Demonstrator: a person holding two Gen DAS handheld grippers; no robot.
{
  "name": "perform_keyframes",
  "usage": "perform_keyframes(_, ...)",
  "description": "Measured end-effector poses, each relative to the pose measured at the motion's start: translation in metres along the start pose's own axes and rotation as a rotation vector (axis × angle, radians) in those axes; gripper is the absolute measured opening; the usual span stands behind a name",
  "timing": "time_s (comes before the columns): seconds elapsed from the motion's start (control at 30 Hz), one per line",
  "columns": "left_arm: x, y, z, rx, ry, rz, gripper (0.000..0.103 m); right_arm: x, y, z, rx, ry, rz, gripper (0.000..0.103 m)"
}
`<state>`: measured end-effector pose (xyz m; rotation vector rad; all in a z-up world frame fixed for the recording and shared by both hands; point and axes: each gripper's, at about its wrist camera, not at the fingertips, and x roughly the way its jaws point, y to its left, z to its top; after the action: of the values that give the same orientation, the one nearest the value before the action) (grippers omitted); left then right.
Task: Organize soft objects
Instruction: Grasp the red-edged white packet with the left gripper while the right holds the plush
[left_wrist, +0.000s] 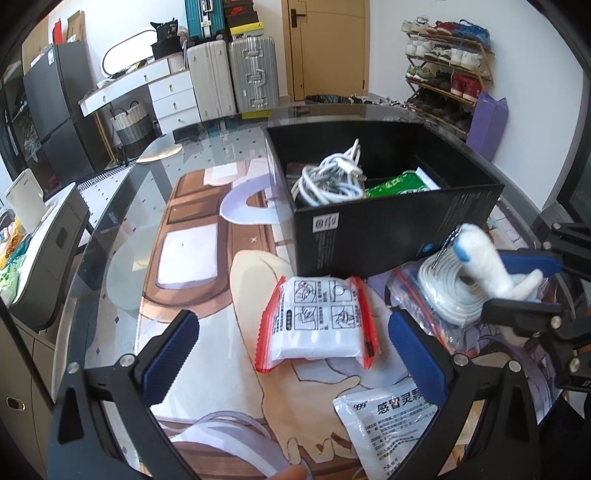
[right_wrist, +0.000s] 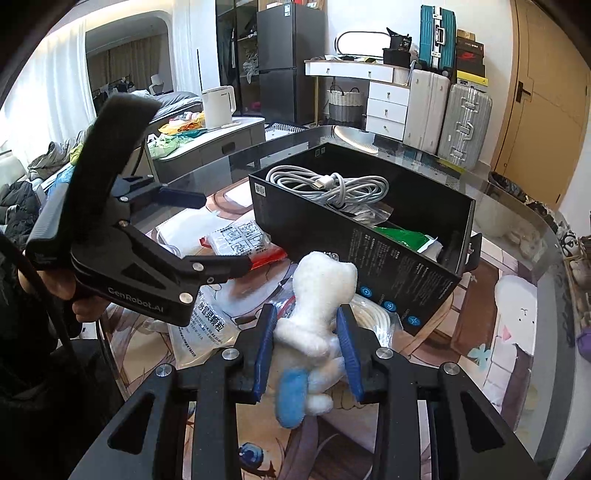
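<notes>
Plush toy (right_wrist: 317, 325): white with blue patches, clenched between the blue fingers (right_wrist: 345, 347) of the right gripper (right_wrist: 306, 350), held above the counter (right_wrist: 517, 221) just in front of the black box (right_wrist: 391, 258).
Right gripper: grasping the toy at its middle; in the left wrist view it enters from the right edge (left_wrist: 517, 291), the toy (left_wrist: 487, 258) sticking up out of it.
Left gripper (left_wrist: 291, 354): fingers (left_wrist: 170, 354) spread wide and released, nothing between them but the counter; below lies a red-edged zip bag (left_wrist: 317, 325).
Coiled flat cable (left_wrist: 447, 291): white, in a clear bag, right behind the toy.
Black box: open-topped, holding a bundle of white cable (left_wrist: 328, 177) and a green packet (left_wrist: 395, 184).
Left view only: shoe rack (left_wrist: 447, 70) and purple bag (left_wrist: 487, 122) behind the box.
Right view only: the left gripper's side (right_wrist: 147, 273), a hand (right_wrist: 70, 295) on its handle, and a white kettle (right_wrist: 218, 107) and fridge (right_wrist: 288, 59) far back.
Writing: "GenRobot.AI" on the left gripper's body; "999" and Chinese characters on the white sachet (left_wrist: 384, 432); printed picture panels on the zip bag; small print on the box too fine to read.
</notes>
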<state>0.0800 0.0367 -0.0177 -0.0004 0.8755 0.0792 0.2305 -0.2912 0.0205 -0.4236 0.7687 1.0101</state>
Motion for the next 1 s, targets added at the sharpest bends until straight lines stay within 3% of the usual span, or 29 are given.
perform_keyframes(0.17, 0.001, -0.001, -0.001, 0.005, 0.015, 0.0, 0.1, -0.003, 0.0, 0.0, 0.001, -0.004, 0.0, 0.034)
perform_keyframes(0.37, 0.001, -0.005, -0.002, 0.016, 0.028, -0.03, 0.081, -0.003, 0.001, 0.001, 0.001, -0.009, -0.001, 0.034)
perform_keyframes(0.43, 0.001, -0.008, -0.002, 0.028, 0.029, -0.032, 0.065, -0.004, 0.001, 0.001, 0.0, -0.011, -0.002, 0.034)
perform_keyframes(0.57, -0.005, -0.012, -0.002, 0.041, 0.016, -0.034, 0.055, -0.006, 0.001, 0.001, 0.002, -0.015, -0.004, 0.034)
perform_keyframes(1.0, -0.023, -0.011, 0.004, 0.03, -0.038, -0.074, 0.054, -0.019, -0.001, 0.004, 0.016, -0.073, -0.008, 0.034)
